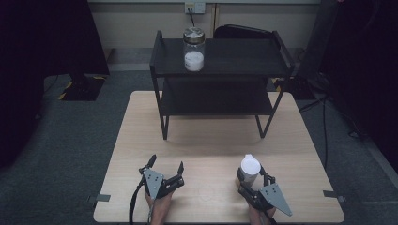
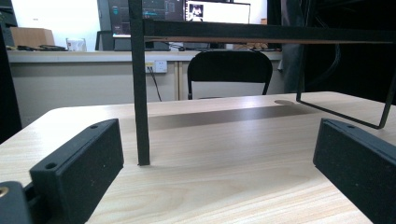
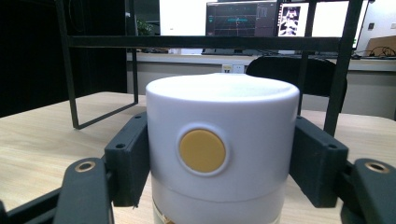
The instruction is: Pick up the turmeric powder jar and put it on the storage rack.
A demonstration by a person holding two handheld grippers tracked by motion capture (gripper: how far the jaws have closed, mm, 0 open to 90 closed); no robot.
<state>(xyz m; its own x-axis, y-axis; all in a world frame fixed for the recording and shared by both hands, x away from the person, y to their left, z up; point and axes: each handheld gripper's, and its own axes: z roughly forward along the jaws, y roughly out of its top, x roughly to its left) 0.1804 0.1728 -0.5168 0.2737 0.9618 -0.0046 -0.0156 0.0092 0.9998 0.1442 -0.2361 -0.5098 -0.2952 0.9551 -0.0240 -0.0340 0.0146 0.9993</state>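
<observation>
My right gripper point(image 1: 253, 176) at the table's front right is shut on a white jar point(image 1: 249, 169) with a white lid. In the right gripper view the white jar point(image 3: 222, 149) shows a round yellow spot on its lid, and both black jaws press against its sides. My left gripper point(image 1: 165, 165) rests at the front left, open, with bare tabletop between its jaws. A glass jar point(image 1: 193, 48) with a metal lid and white powder stands on the top shelf of the black rack point(image 1: 220, 75).
The two-tier black rack stands on the far half of the wooden table point(image 1: 211, 145); its front leg point(image 2: 139, 88) rises just ahead of my left gripper. A black chair point(image 2: 229, 70) and a desk with monitors point(image 3: 238, 18) lie beyond the table.
</observation>
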